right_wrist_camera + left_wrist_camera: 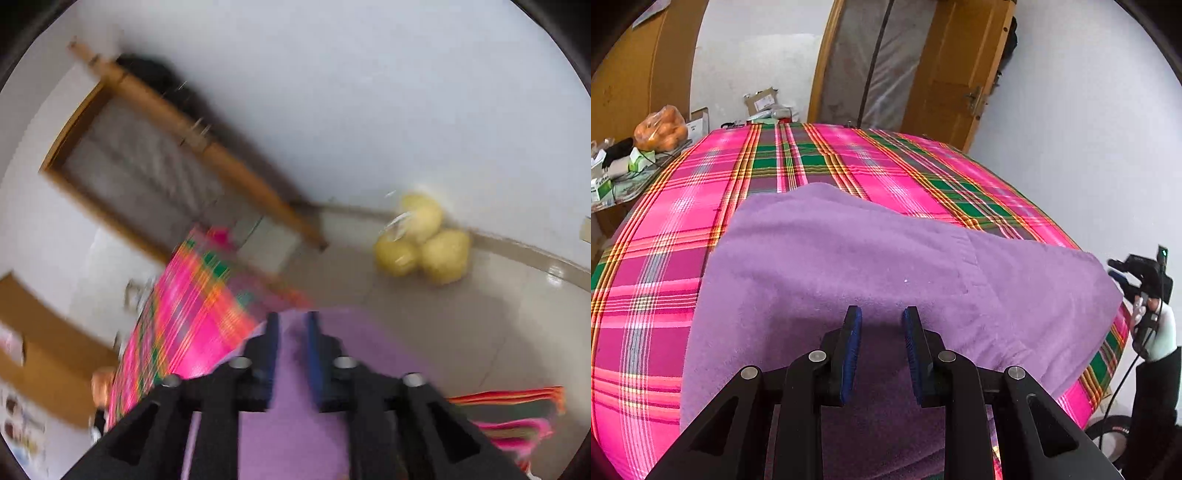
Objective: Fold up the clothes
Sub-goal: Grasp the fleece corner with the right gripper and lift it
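Purple fleece cloth (871,258) lies spread over the near part of a bed covered with a pink and green plaid sheet (665,229). The cloth reaches from the front edge of the bed toward the middle, and its right corner hangs close to the right side of the mattress.

In the left wrist view, the left gripper (882,321) hovers just above the cloth, pointing down at it. Its two blue pads stand apart with a clear gap, and only flat cloth shows between them, so nothing is pinched. At the far right of this view the right gripper (1137,280) appears beside the cloth's right corner, held by a hand in a white glove (1160,332) with a black sleeve below it. From here I cannot tell how its jaws stand.

The right wrist view is strongly blurred and tilted (the whole room looks rotated in it). The right gripper (292,325) has its pads apart, and the purple cloth (291,424) is seen under and between them; the pads do not seem to press on it, though the blur makes this hard to judge. The plaid sheet (192,325) runs along the left.

Behind the bed there are a wooden door (953,74), a doorway covered with clear plastic (871,66) and a side table with a bag of oranges (661,129). On the floor by the wall lies a bag of pale yellow round fruits (421,240).
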